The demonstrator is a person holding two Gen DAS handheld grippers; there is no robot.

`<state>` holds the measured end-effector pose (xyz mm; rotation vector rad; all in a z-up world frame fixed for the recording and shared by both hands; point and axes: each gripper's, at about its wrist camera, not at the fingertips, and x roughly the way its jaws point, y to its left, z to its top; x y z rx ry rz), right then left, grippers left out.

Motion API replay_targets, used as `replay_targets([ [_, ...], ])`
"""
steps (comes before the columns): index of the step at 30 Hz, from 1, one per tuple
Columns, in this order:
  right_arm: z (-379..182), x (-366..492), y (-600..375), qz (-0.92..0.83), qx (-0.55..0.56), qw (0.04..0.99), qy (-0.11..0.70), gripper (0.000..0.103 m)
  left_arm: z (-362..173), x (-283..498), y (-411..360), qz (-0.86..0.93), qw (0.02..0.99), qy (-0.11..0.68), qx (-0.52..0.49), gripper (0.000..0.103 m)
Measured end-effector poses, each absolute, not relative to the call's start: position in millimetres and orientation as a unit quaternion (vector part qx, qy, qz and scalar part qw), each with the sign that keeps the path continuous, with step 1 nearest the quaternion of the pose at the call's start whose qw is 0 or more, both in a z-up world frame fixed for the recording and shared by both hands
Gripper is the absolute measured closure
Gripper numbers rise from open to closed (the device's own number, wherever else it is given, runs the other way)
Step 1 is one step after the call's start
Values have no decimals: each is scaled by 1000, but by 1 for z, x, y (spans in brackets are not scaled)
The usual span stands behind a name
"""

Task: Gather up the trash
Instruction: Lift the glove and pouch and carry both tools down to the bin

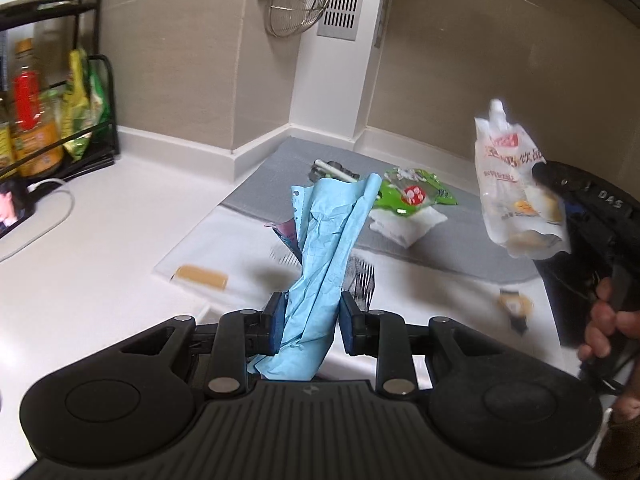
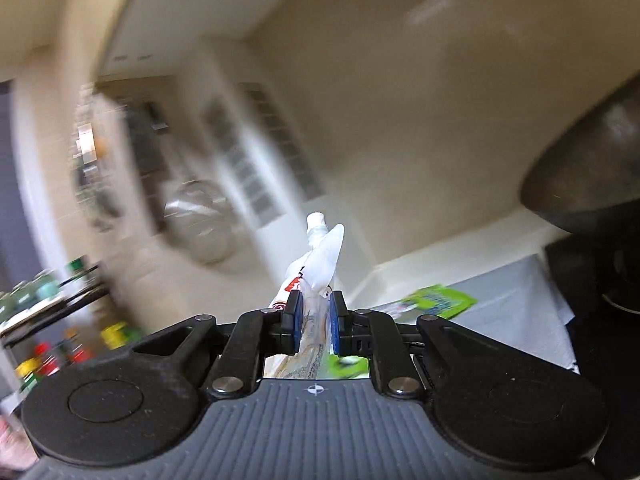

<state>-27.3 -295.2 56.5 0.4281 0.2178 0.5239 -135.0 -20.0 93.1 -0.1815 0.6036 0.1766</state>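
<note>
My left gripper (image 1: 313,322) squeezes a crumpled blue paper (image 1: 332,240) between its pads, and my right gripper (image 2: 314,322) pinches a white drink pouch (image 2: 316,268).

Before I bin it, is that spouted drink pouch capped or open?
Capped: the pouch in the right gripper shows a white cap on its spout.

1. A mat (image 1: 460,236) lies on the counter (image 1: 120,240), in the wall corner.
2. A wrapper (image 1: 416,194) rests on a napkin (image 1: 404,224), both on the mat.
3. A rack (image 1: 80,120) stands far left on the counter.
4. A strainer (image 1: 298,4) hangs on the wall behind the mat.
5. A pouch (image 1: 516,184) hangs right of a paper (image 1: 328,256), above the mat.
</note>
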Motion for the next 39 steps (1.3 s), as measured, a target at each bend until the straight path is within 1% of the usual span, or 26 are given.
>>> replay_targets([
  [3, 57, -59, -297, 292, 192, 930, 114, 87, 85, -160, -27, 94, 945, 304, -82, 72],
  [6, 57, -92, -302, 324, 185, 918, 132, 87, 72, -180, -32, 97, 936, 329, -80, 72],
  [15, 30, -168, -295, 381, 108, 896, 199, 87, 17, -223, -35, 96, 912, 384, -109, 72],
  [20, 5, -185, -287, 389, 88, 880, 259, 87, -10, -240, -37, 99, 902, 406, -106, 72],
  [27, -25, -202, -276, 401, 50, 860, 312, 87, -42, -247, -41, 96, 884, 444, -110, 72],
  [33, -40, -203, -276, 380, 6, 867, 321, 87, -62, -248, -43, 101, 872, 466, -108, 72],
  [39, -57, -199, -279, 370, -4, 863, 344, 87, -79, -244, -45, 102, 864, 484, -93, 72],
])
